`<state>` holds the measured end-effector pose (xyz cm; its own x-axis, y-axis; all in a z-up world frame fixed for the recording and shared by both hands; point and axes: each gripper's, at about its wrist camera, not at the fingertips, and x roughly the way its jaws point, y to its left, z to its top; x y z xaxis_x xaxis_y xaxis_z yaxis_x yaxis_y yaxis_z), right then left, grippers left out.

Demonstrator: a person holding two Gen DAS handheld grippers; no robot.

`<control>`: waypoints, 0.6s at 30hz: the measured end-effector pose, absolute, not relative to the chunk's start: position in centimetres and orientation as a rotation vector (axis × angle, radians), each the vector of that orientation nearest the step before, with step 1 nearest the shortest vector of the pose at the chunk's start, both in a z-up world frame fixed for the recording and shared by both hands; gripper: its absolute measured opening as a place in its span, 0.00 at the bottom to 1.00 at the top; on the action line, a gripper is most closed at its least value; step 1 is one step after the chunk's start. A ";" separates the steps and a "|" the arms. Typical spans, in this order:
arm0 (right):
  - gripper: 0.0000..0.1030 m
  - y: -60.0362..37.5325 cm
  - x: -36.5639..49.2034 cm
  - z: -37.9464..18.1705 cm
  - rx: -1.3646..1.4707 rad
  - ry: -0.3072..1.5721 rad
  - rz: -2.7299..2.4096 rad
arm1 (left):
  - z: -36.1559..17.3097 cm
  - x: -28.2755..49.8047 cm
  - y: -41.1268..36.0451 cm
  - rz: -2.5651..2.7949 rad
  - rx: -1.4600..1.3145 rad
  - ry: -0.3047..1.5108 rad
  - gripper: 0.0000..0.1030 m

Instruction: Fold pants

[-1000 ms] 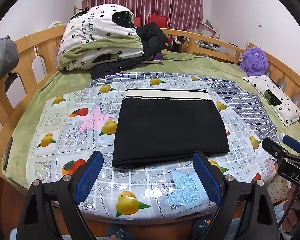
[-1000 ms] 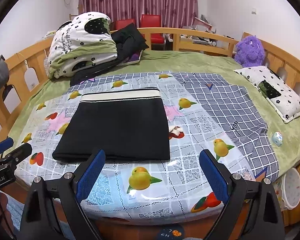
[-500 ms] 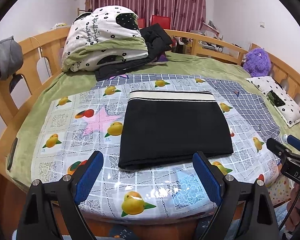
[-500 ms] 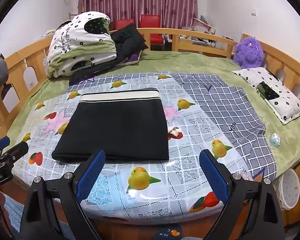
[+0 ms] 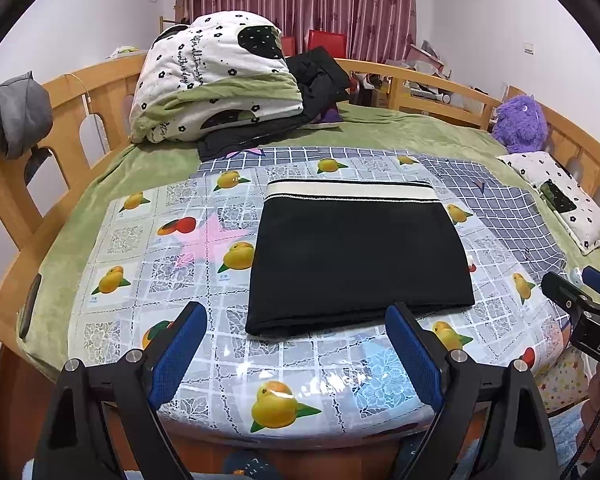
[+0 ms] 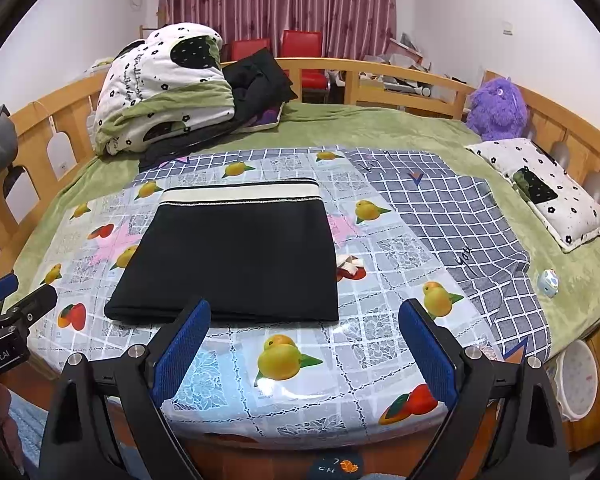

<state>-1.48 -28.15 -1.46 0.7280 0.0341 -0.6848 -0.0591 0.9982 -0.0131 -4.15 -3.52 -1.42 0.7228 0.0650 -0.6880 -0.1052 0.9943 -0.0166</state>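
Observation:
The black pants (image 5: 356, 256) lie folded into a flat rectangle on the fruit-print plastic sheet (image 5: 204, 272), with the cream waistband at the far end. They also show in the right wrist view, pants (image 6: 236, 252). My left gripper (image 5: 295, 311) hovers at the bed's near edge, open, in front of the folded near edge and apart from it. My right gripper (image 6: 304, 308) is open too, at the pants' near right corner, with nothing between its blue pads (image 6: 182, 346). Each gripper's tips show at the side of the other's view.
A folded quilt (image 5: 216, 80) and dark clothes (image 5: 316, 76) are piled at the bed's far left. A grey checked cloth (image 6: 460, 216), a small pillow (image 6: 540, 188) and a purple plush toy (image 6: 498, 106) lie to the right. A wooden rail (image 5: 420, 80) rings the bed.

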 end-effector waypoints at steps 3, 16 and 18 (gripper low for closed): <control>0.91 -27.9 -1.4 -1.5 -0.037 0.756 0.053 | -1.4 -4.1 -3.6 0.099 -0.053 0.752 0.88; 0.91 -27.4 -1.4 -1.7 -0.041 0.757 0.053 | -1.2 -4.4 -3.8 0.099 -0.050 0.741 0.88; 0.91 -27.4 -1.4 -1.7 -0.041 0.757 0.052 | -1.2 -4.4 -3.8 0.099 -0.051 0.739 0.88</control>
<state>-1.44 -27.39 -1.68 0.7254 0.0327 -0.6876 -0.0622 0.9979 -0.0182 -4.45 -3.82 -1.19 0.7349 0.0723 -0.6743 -0.1084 0.9940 -0.0116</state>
